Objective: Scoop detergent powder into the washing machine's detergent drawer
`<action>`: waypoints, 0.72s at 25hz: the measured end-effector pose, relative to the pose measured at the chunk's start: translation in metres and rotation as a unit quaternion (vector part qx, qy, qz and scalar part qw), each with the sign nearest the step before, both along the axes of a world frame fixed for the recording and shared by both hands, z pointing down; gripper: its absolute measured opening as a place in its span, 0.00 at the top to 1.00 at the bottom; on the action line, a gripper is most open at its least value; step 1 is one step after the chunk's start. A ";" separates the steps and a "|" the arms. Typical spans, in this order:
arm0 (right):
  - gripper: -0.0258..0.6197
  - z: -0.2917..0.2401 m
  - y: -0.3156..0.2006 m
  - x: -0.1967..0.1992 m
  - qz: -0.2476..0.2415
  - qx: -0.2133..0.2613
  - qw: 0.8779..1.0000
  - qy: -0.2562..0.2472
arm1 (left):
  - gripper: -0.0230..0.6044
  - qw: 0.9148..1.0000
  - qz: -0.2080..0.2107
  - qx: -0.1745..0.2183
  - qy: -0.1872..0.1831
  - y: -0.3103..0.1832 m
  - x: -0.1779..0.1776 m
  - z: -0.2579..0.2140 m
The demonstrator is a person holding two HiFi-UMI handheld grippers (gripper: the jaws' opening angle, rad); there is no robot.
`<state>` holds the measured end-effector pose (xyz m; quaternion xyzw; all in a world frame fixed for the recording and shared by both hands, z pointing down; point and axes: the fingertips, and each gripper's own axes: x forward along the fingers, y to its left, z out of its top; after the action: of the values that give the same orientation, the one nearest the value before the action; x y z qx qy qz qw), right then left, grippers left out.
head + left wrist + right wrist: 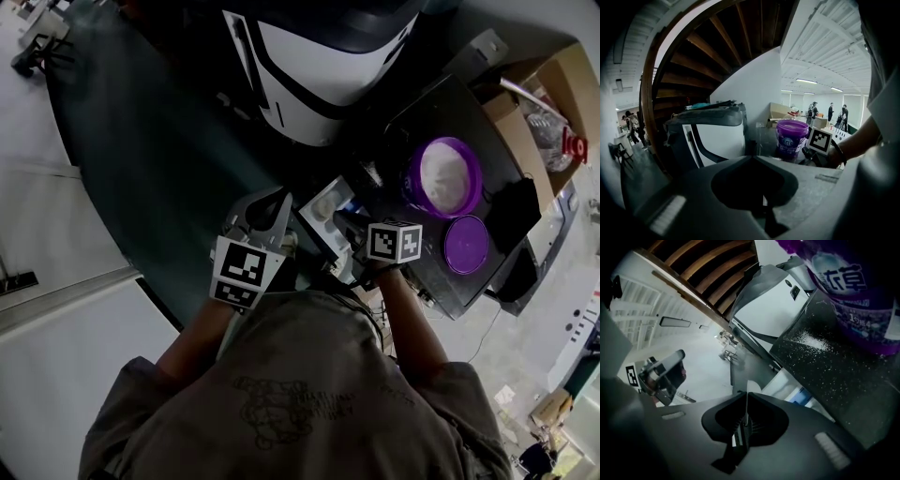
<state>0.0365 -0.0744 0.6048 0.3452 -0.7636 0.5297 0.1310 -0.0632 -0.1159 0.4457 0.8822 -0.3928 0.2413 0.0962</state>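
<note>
Keep the right gripper (747, 397), jaws pinched shut on the thin white scoop (751, 386), level just off the table's (441, 112) left edge, by what looks like the pulled-out white drawer (325, 210). Tip slowly over a compartment by rolling the wrist, leaving the left gripper (752, 158), jaws closed together on nothing, parked clear of the pour. Go back to the open purple tub (442, 175) mid-table, lid (466, 244) toward the near edge, only for more powder.
</note>
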 end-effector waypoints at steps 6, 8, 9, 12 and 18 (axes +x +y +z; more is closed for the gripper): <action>0.90 0.021 0.000 0.000 -0.039 0.022 0.994 0.101 | 0.96 1.000 -0.001 -0.004 -0.002 0.000 -0.004 0.003; 0.91 0.025 0.000 -0.004 -0.056 0.033 0.990 0.123 | 0.96 1.000 -0.003 -0.004 -0.003 0.000 -0.006 0.004; 0.91 0.027 0.001 -0.005 -0.064 0.038 0.988 0.132 | 0.96 1.000 -0.003 -0.005 -0.003 0.000 -0.008 0.005; 0.91 0.031 0.002 -0.008 -0.087 0.053 0.981 0.165 | 0.96 1.000 -0.005 -0.005 -0.004 0.000 -0.010 0.006; 0.91 0.035 0.005 -0.016 -0.143 0.091 0.956 0.241 | 0.96 1.000 -0.006 -0.006 -0.004 0.002 -0.014 0.005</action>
<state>0.0208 -0.0691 0.6394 0.3601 -0.7957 0.3351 0.3535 -0.0767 -0.1139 0.4508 0.8782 -0.3971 0.2464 0.1013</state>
